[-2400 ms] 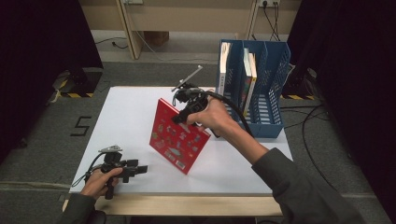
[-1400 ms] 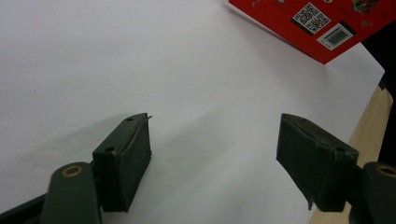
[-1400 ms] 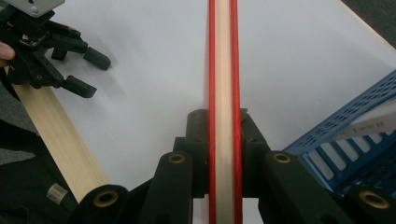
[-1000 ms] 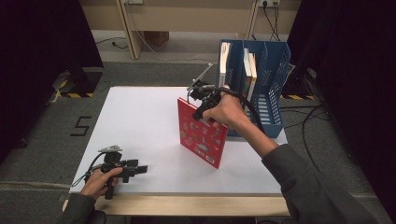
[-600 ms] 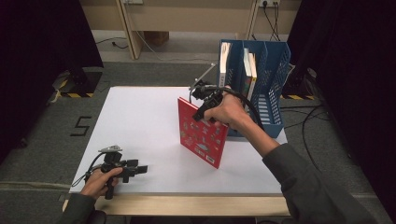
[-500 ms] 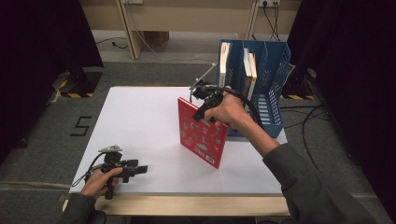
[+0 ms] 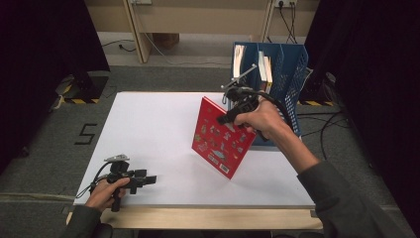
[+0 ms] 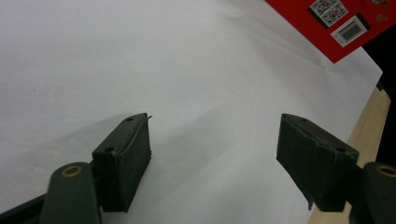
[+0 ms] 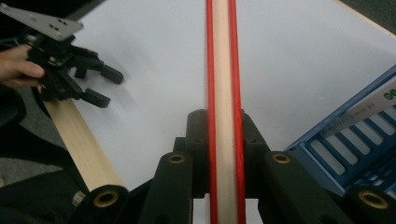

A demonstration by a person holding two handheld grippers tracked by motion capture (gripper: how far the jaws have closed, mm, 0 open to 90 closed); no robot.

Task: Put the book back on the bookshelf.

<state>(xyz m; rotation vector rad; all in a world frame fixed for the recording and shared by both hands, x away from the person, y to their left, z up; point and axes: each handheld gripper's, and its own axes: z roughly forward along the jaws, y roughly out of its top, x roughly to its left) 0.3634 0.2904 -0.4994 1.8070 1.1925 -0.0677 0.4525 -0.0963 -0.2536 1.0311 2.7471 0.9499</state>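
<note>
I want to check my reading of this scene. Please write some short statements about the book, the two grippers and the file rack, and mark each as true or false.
1. The right gripper is shut on the thin red-covered book. True.
2. The red book lies flat on the white table. False: it is held up and tilted.
3. The left gripper holds a pen. False: its jaws are open, with nothing between them.
4. The blue plastic file rack already contains books. True.
5. The left gripper rests near the front edge of the table. True.
</note>
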